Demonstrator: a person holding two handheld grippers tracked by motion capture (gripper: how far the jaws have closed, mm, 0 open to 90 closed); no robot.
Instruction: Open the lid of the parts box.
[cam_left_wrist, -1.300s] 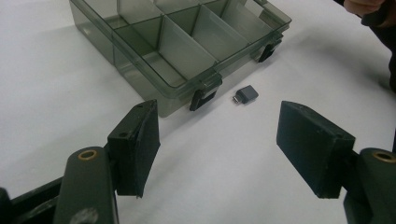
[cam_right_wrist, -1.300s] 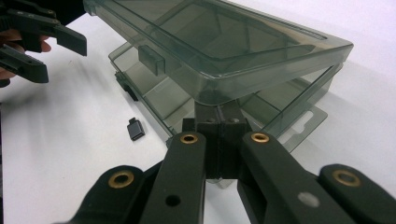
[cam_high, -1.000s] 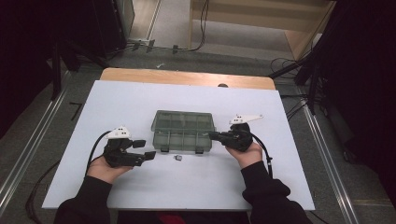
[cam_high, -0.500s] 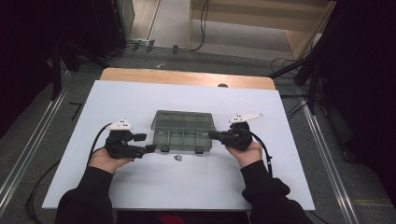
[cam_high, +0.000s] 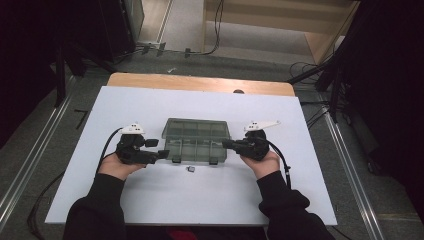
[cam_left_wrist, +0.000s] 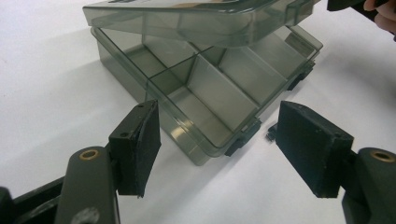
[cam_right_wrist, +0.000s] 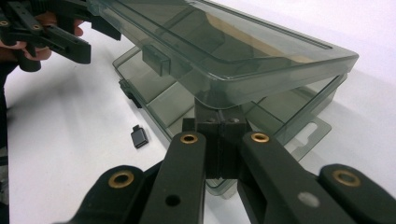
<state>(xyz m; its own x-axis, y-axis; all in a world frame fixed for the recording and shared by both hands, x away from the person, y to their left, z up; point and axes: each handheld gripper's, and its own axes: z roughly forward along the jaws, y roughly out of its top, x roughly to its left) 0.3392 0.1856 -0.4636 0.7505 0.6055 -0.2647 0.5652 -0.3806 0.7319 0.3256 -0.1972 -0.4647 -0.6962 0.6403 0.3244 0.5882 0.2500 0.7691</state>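
Observation:
A smoky transparent compartment box (cam_high: 197, 137) lies mid-table with its lid (cam_right_wrist: 224, 46) lifted a little off the base (cam_left_wrist: 205, 93). My right gripper (cam_high: 226, 144) is shut at the box's right front, its joined tips (cam_right_wrist: 219, 116) tucked under the raised lid's rim. My left gripper (cam_high: 159, 148) is open beside the box's left front corner. In the left gripper view that corner sits ahead between the two pads (cam_left_wrist: 144, 140), which do not touch it; nothing is gripped by the left gripper (cam_left_wrist: 219, 135). The compartments look empty.
A small black piece (cam_high: 190, 169) lies on the white tabletop (cam_high: 150, 105) just in front of the box, also in the right gripper view (cam_right_wrist: 139, 136). Wide bare table surrounds the box. Metal rails and cables run along the floor beside the table.
My left gripper has moved away from the table's front edge, up alongside the box's left front corner. The right gripper and the lid have stayed where they were.

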